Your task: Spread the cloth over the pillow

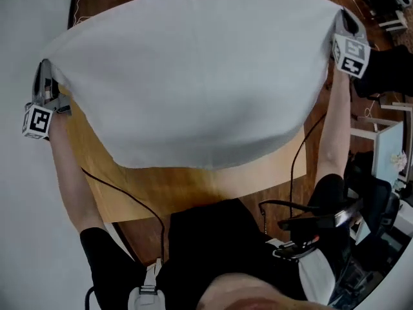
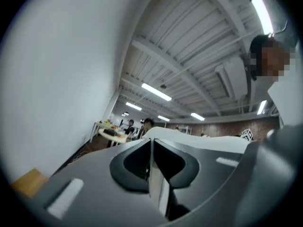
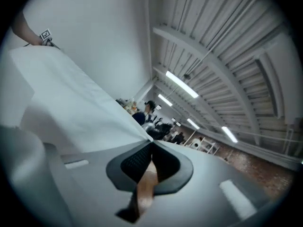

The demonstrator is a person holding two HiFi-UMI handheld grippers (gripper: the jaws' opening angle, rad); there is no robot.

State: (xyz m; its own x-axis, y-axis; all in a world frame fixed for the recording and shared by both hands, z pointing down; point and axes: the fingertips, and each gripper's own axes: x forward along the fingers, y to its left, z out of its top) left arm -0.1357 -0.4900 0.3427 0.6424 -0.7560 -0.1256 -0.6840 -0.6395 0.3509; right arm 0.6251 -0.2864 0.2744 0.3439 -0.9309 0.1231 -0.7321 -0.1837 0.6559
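cloth held spread between two closed grippers above table

the cloth (image 1: 193, 76) is a plain pale grey-white sheet, smooth and matte. it is billowed into a broad dome, and its rounded near edge hangs over the table (image 1: 161, 196). the table top is light honey-coloured wood with a straight near edge, and a thin black cable (image 1: 122, 196) crosses it.

the left gripper (image 1: 45, 70) has the cloth's left corner and the right gripper (image 1: 342, 15) has its far right corner. the sheet spans the whole gap between them.

left gripper view: the grey moulded jaws are closed, with a thin fold of white fabric pinched in the seam. the rest of the sheet runs off to the right.

right gripper view: the jaws are closed at the tip on the cloth corner. the sheet stretches away to the upper left, toward the other gripper.

only the head view shows the table and cable. only the gripper views show a ribbed ceiling (image 2: 189, 46) with strip lights, and distant people at tables.
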